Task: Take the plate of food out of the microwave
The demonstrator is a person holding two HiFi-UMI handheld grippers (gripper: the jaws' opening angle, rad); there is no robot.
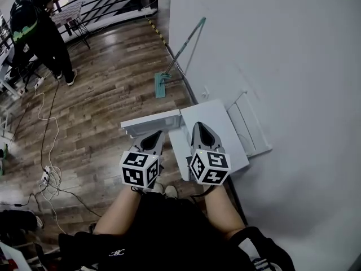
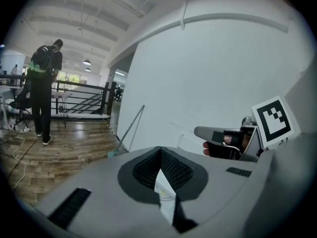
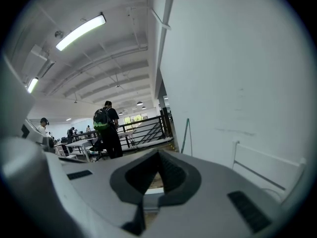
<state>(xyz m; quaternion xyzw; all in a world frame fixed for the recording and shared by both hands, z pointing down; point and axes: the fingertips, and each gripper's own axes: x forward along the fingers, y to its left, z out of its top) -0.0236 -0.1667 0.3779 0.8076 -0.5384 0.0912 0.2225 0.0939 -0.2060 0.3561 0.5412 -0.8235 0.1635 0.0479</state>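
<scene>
Both grippers hang side by side at the centre of the head view, over the white microwave (image 1: pixel 217 117) that stands against the wall, its door (image 1: pixel 151 121) swung out to the frame's left. The left gripper (image 1: pixel 157 134) (image 2: pixel 159 150) is clenched tip to tip on nothing, and so is the right gripper (image 1: pixel 198 126) (image 3: pixel 158 155). From above, the plate of food is hidden. A mop (image 1: pixel 169 66) leans on the wall above, and a person (image 1: pixel 42 27) stands at upper left.
</scene>
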